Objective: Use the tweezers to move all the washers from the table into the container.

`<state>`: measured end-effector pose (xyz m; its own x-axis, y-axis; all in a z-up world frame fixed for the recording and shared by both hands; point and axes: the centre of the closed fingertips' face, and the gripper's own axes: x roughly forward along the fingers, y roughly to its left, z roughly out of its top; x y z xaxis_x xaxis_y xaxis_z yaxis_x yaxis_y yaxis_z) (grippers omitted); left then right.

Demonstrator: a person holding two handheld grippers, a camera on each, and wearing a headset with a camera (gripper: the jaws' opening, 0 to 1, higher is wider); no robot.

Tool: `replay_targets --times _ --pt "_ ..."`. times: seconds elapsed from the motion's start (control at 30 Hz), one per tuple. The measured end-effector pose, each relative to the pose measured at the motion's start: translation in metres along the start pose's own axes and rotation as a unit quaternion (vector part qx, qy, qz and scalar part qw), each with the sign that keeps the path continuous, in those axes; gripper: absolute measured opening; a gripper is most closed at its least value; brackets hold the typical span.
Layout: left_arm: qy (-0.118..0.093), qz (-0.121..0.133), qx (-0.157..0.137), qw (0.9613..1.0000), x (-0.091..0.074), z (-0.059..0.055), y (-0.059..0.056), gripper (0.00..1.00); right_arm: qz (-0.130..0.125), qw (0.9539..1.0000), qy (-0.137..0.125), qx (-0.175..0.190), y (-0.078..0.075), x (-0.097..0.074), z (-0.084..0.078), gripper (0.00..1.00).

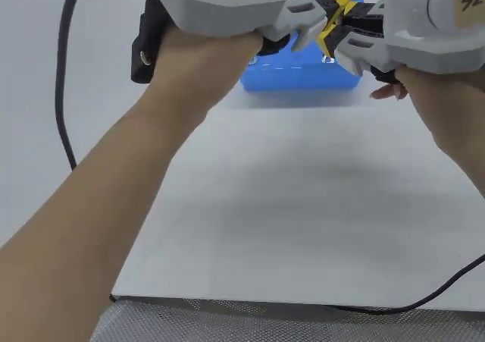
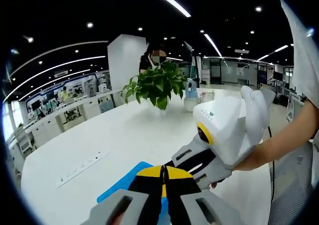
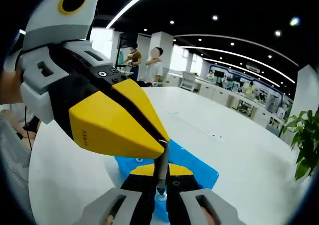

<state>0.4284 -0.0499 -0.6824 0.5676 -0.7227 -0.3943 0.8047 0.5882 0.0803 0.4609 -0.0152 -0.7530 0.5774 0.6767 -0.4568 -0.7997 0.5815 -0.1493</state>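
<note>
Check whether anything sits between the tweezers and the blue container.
Nothing visible does. In the right gripper view the tweezers hang from the left gripper, tip at a washer directly over the container. The right gripper has its fingers to either side of the tip, not beneath it.

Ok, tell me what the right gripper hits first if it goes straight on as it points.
Most likely the left gripper: its yellow fingers, with the tweezers at their tip, cross right ahead of the right gripper, above the blue container. Depth is unclear here.
</note>
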Motion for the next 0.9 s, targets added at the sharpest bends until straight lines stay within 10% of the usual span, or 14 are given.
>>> replay_targets --times 0.57,0.9 --pt "0.021 0.003 -0.015 0.9997 0.013 -0.024 0.002 0.0 0.01 0.9995 0.021 0.023 0.005 0.01 -0.021 0.03" --pt "-0.019 -0.02 0.006 0.9996 -0.028 0.012 -0.014 0.0 0.007 0.9998 -0.017 0.0 0.011 -0.026 0.018 0.07"
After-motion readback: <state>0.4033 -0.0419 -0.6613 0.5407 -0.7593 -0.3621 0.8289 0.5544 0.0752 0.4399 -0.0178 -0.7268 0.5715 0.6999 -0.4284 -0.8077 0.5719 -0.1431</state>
